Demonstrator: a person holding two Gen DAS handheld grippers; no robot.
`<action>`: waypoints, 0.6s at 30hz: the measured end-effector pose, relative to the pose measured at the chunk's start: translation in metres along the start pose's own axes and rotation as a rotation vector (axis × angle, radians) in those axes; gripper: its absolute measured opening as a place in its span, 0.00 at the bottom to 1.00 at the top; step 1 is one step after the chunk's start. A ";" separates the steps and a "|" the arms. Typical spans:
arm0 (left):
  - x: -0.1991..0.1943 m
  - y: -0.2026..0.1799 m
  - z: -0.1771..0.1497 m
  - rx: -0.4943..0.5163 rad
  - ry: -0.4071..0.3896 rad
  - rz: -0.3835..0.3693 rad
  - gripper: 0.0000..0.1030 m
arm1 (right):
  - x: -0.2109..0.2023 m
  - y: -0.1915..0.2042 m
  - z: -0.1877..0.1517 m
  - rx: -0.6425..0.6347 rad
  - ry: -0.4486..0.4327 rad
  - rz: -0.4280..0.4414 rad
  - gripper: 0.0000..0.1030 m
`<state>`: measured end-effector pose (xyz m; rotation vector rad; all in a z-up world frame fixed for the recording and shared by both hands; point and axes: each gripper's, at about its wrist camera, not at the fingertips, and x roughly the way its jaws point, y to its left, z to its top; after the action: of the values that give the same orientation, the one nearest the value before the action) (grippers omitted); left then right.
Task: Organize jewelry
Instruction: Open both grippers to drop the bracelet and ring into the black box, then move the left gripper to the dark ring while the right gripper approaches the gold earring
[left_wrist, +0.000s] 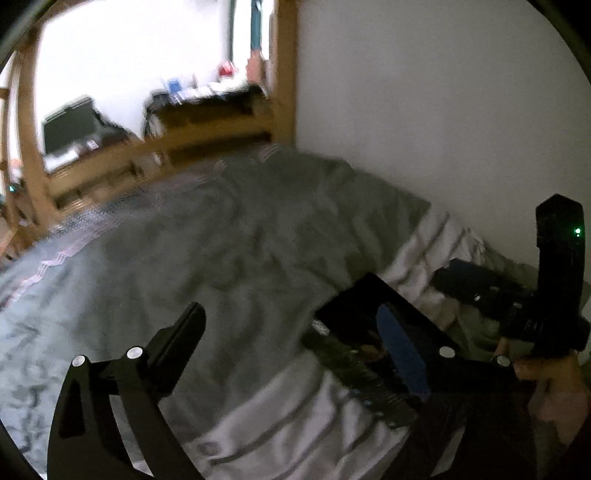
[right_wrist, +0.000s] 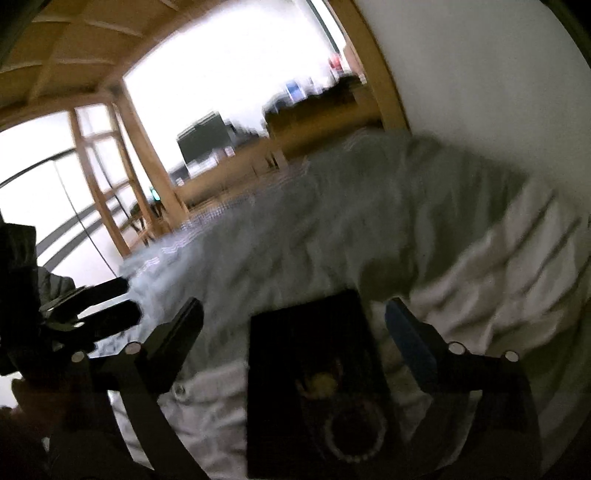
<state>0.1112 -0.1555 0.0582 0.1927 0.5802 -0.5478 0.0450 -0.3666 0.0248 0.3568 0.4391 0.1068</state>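
A black jewelry tray (right_wrist: 314, 369) lies on the bed between the fingers of my right gripper (right_wrist: 295, 317), which is open and empty above it. On the tray I see a beaded bracelet (right_wrist: 354, 432) and a small yellow piece (right_wrist: 321, 380). In the left wrist view the tray (left_wrist: 358, 317) is at the lower right, partly behind the right finger. My left gripper (left_wrist: 291, 325) is open and empty over the blanket. The right gripper's body (left_wrist: 554, 280) shows at the far right, held by a hand. Both views are blurred.
A grey blanket (left_wrist: 221, 240) covers the bed, with white striped bedding (right_wrist: 498, 266) beside the tray. A white wall (left_wrist: 443, 92) runs along the right. A wooden bed frame (left_wrist: 284, 74) and a desk with a monitor (left_wrist: 70, 125) stand beyond.
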 end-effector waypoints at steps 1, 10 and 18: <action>-0.012 0.005 0.000 0.001 -0.028 0.023 0.94 | -0.004 0.005 0.001 -0.020 -0.031 -0.003 0.96; -0.092 0.047 -0.020 -0.042 -0.161 0.172 0.94 | -0.018 0.085 -0.015 -0.204 -0.162 0.127 0.96; -0.033 0.083 -0.058 -0.018 0.007 0.231 0.94 | 0.038 0.162 -0.083 -0.504 0.219 0.249 0.96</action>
<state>0.1058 -0.0522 0.0306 0.2411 0.5608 -0.3179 0.0395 -0.1827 -0.0022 -0.1010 0.5643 0.4924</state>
